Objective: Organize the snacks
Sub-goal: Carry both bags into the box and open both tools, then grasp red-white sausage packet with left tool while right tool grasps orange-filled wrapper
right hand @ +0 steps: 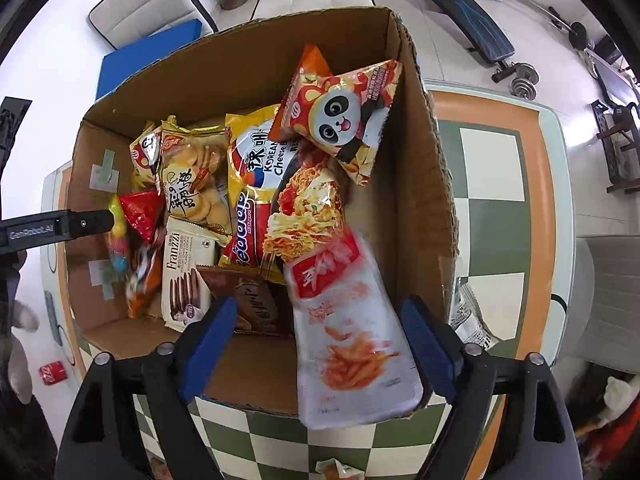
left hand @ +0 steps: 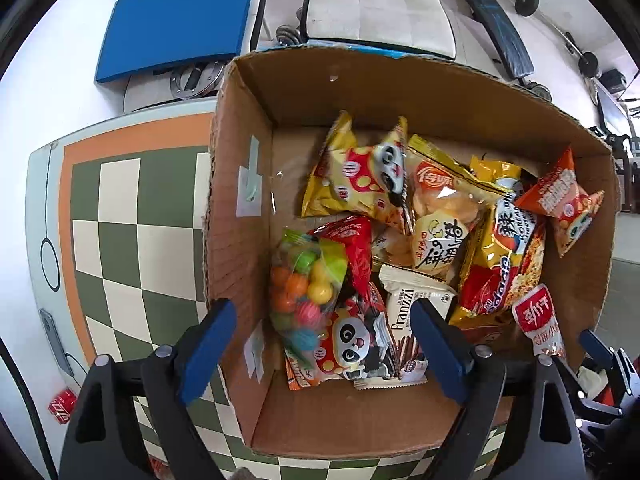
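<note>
An open cardboard box [left hand: 240, 240] [right hand: 424, 208] on a checkered table holds several snack bags. My left gripper [left hand: 324, 344] is open and empty over the box's near left corner, above a bag of coloured candy balls [left hand: 304, 284] and a Franzzi wafer pack [left hand: 408, 320]. My right gripper [right hand: 320, 344] is open. A white and red snack pouch [right hand: 352, 340] [left hand: 540, 324] lies between its fingers, loose and blurred, slanting over the box's near rim. A panda bag [right hand: 344, 120] leans on the box's right wall.
The green and cream checkered table [left hand: 132, 248] [right hand: 492, 216] lies around the box. A small red can [left hand: 62, 404] [right hand: 50, 372] sits at the near left. A silver packet [right hand: 468, 316] lies right of the box. Chairs, a blue pad [left hand: 180, 24] and gym weights stand beyond.
</note>
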`<move>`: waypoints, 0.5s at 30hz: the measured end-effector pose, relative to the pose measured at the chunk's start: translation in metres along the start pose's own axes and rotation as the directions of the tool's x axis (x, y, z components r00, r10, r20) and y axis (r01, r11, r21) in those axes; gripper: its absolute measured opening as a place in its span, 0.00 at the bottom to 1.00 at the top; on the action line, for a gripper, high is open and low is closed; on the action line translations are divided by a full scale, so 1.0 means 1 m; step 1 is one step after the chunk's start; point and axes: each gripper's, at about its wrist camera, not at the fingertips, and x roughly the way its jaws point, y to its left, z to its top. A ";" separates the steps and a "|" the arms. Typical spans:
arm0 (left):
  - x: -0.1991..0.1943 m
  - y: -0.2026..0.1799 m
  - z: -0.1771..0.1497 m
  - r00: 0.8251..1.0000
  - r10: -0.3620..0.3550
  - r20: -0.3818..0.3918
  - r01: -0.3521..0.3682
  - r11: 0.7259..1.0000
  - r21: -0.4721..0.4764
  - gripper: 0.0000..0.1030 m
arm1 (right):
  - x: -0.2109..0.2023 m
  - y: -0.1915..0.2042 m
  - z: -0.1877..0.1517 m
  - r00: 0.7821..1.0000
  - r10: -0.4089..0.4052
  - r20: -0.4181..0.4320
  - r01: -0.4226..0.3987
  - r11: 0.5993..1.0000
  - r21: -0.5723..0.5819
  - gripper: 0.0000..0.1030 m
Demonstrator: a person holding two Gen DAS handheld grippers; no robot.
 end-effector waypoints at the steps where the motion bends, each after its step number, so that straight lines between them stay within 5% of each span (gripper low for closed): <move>1: -0.002 -0.001 0.000 1.000 -0.006 0.007 0.006 1.000 0.000 0.87 | 0.000 0.001 -0.001 1.000 -0.003 0.001 0.003 1.000 -0.004 0.85; 15: -0.051 -0.011 -0.045 0.979 -0.106 0.176 0.107 0.994 0.005 0.87 | -0.026 0.020 -0.018 0.998 0.022 0.060 -0.021 0.999 -0.025 0.91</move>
